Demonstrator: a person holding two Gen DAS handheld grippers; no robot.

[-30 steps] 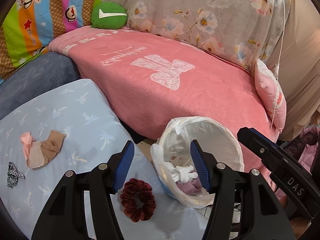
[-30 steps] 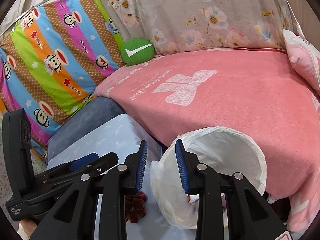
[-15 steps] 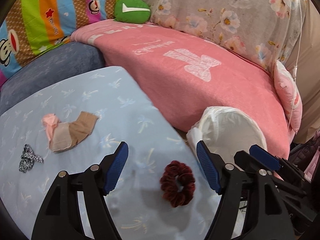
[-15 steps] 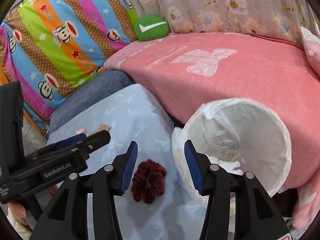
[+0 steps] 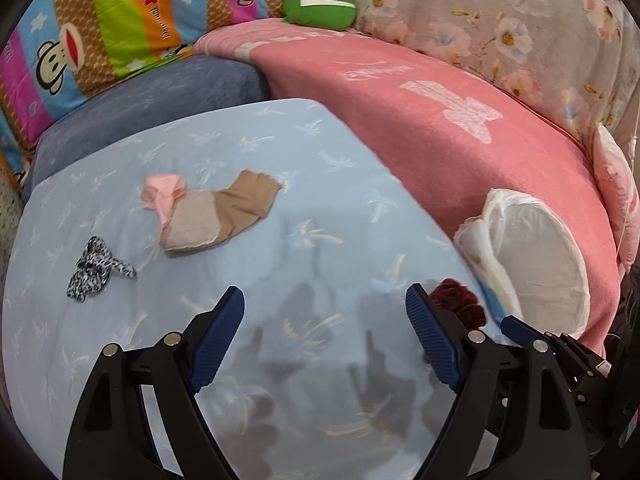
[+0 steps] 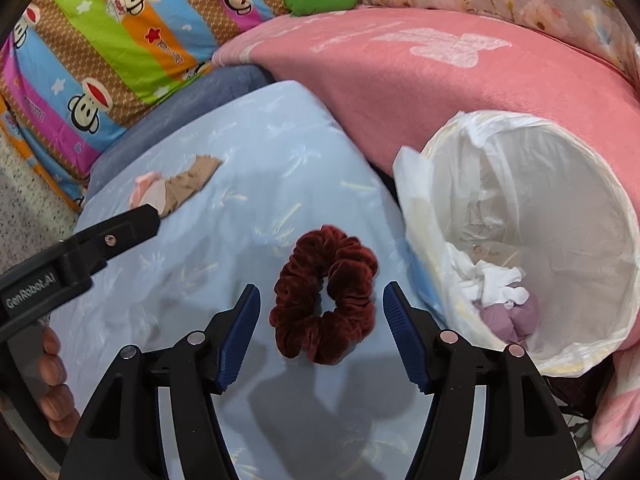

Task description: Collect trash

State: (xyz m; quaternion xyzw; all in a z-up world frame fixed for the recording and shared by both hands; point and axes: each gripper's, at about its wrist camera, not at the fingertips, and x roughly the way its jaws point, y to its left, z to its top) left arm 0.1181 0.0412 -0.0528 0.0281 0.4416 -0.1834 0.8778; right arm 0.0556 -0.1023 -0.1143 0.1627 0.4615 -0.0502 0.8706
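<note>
Between the blue pads of my right gripper (image 6: pixel 321 324), on the pale blue cushion (image 6: pixel 248 168), lies the dark red scrunchie (image 6: pixel 325 294). The jaws are opening, moderately wide, and the pads press on nothing. My left gripper (image 5: pixel 325 338) is also opening, wide, with only bare cushion between its pads. Ahead of it lie the tan-and-pink sock (image 5: pixel 210 212) and the black-and-white hair tie (image 5: pixel 94 268), well apart from the scrunchie. The lined trash bin (image 6: pixel 532 236) stands just beside the cushion edge, on the scrunchie's right, with white and purple scraps already inside.

Failure modes, as I judge them:
1. Pads closing on the cushion cover along with the scrunchie (soft fabric bunches readily) would drag the cover.
2. A grip on one lobe only may let the scrunchie slip before it reaches the bin.
3. The two grippers work close together; a sideways sweep risks collision.
</note>
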